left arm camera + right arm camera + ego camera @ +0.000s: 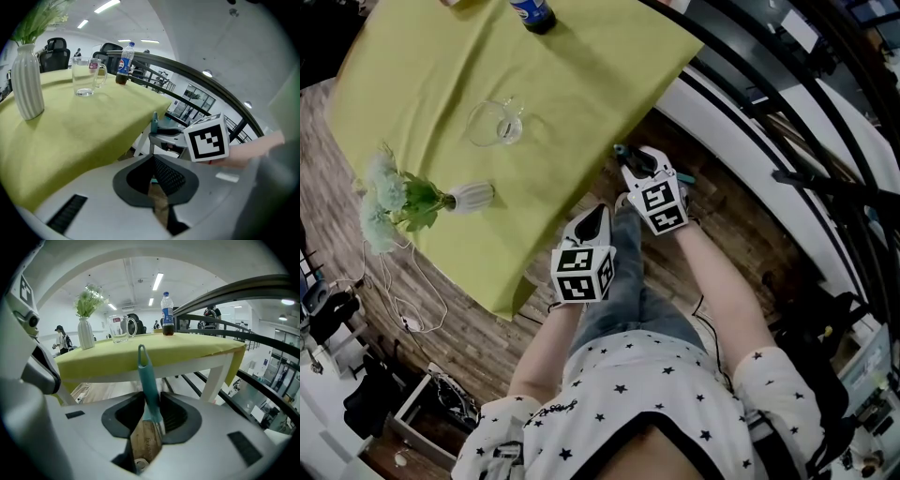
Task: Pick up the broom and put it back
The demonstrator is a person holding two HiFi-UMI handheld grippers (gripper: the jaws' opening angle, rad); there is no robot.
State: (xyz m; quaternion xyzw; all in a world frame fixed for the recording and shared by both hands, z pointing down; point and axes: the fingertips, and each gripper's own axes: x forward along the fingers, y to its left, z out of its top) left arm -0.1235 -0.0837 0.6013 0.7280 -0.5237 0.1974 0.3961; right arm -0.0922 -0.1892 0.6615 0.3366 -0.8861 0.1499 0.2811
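Right gripper (151, 405) is clamped on the broom (146, 376), pinching its teal handle, so it's up off the floor with the loop end poking toward the green-clothed table (197, 350). Left gripper (153, 160) sits just beside it, jaws squeezed together on nothing.

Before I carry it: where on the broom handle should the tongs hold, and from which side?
Grip the straight teal shaft of the broom handle, not the slight loop at its tip. Come in along its length, pads on its two sides, loop end past the tips, as the right tongs appear to hold it.
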